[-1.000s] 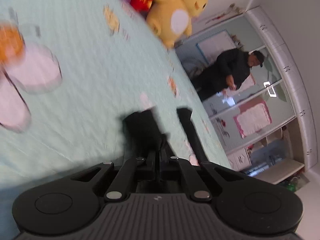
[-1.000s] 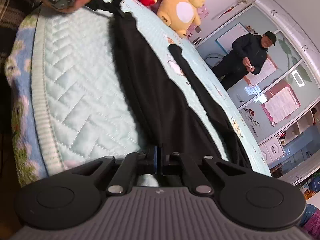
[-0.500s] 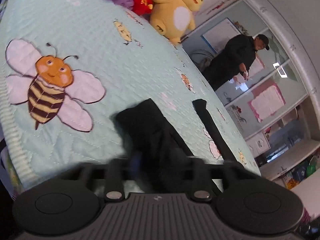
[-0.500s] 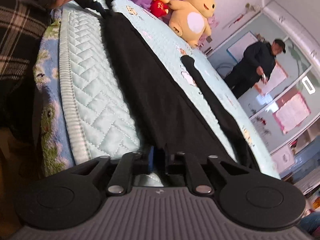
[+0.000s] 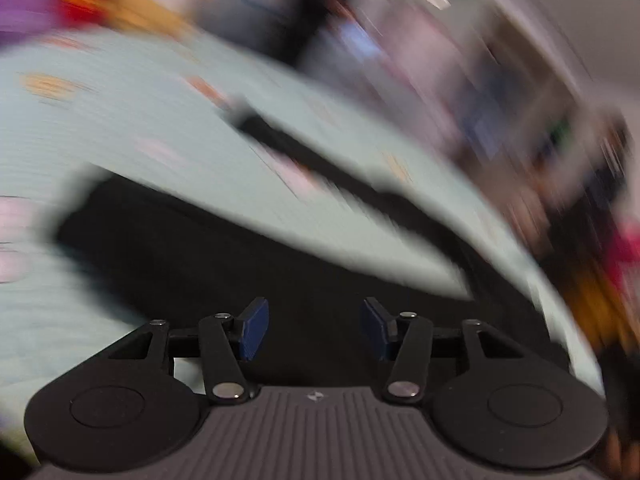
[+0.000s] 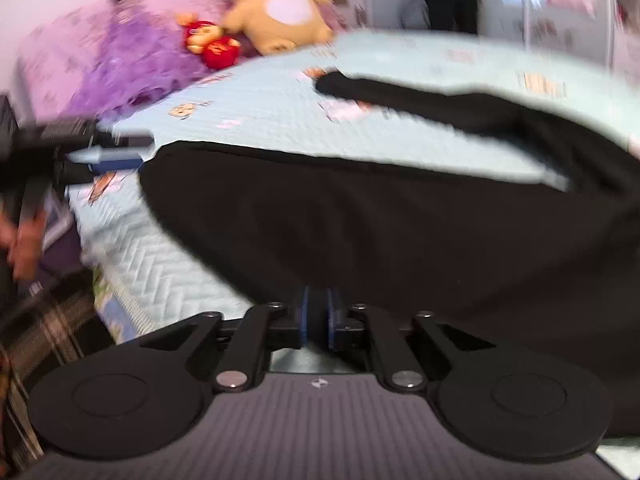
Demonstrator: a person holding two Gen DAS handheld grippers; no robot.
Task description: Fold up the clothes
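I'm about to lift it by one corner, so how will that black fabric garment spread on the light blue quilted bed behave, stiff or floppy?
Probably floppy: the black fabric garment lies flat and follows the light blue quilted bed, its long narrow part trailing limply. It looks thin, so likely light. Lifted by one corner, the rest would probably sag and drag.

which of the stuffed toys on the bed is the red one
The small red toy, left of the much bigger yellow plush and beside the purple fluffy pile.
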